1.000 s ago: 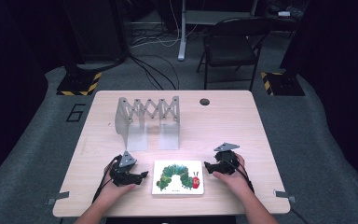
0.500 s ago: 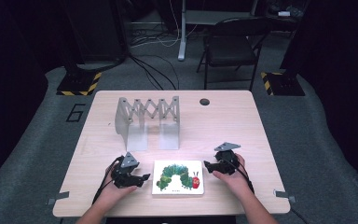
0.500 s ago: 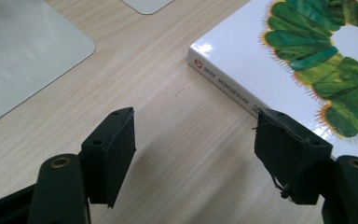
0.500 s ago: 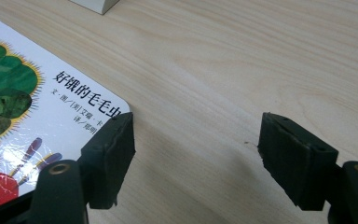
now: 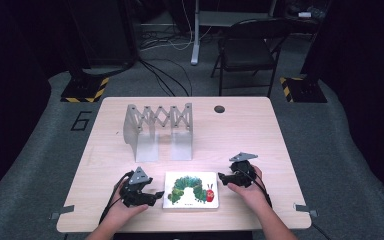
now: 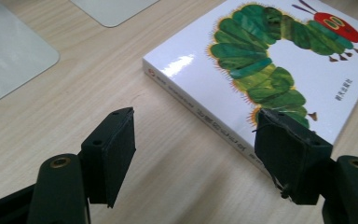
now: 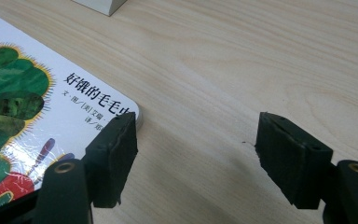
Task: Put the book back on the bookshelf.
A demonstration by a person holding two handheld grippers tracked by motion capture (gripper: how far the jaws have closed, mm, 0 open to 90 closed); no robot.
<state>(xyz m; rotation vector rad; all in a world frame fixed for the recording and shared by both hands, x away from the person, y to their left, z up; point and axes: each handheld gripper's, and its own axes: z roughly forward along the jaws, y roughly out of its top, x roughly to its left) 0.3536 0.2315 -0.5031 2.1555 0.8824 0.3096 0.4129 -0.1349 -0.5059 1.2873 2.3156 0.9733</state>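
Note:
A white board book (image 5: 190, 190) with a green caterpillar on its cover lies flat near the table's front edge. My left gripper (image 5: 155, 196) sits just off its left side, open. In the left gripper view my left gripper (image 6: 193, 135) hovers over bare wood, and its right jaw overlaps the near corner of the book (image 6: 270, 60). My right gripper (image 5: 222, 177) is at the book's upper right corner. Its jaws have just been closing but stand open. In the right gripper view my right gripper (image 7: 196, 140) has only table between the pads, with the book's corner (image 7: 74, 98) at its left jaw.
A grey metal accordion rack (image 5: 157, 131) stands upright behind the book, and its base plates (image 6: 9, 56) show in the left gripper view. A small dark round hole (image 5: 219, 109) sits near the table's far edge. A folding chair (image 5: 247, 50) stands beyond the table.
My left gripper has edged slightly toward the book. The right hand has stayed in place and the book has not moved.

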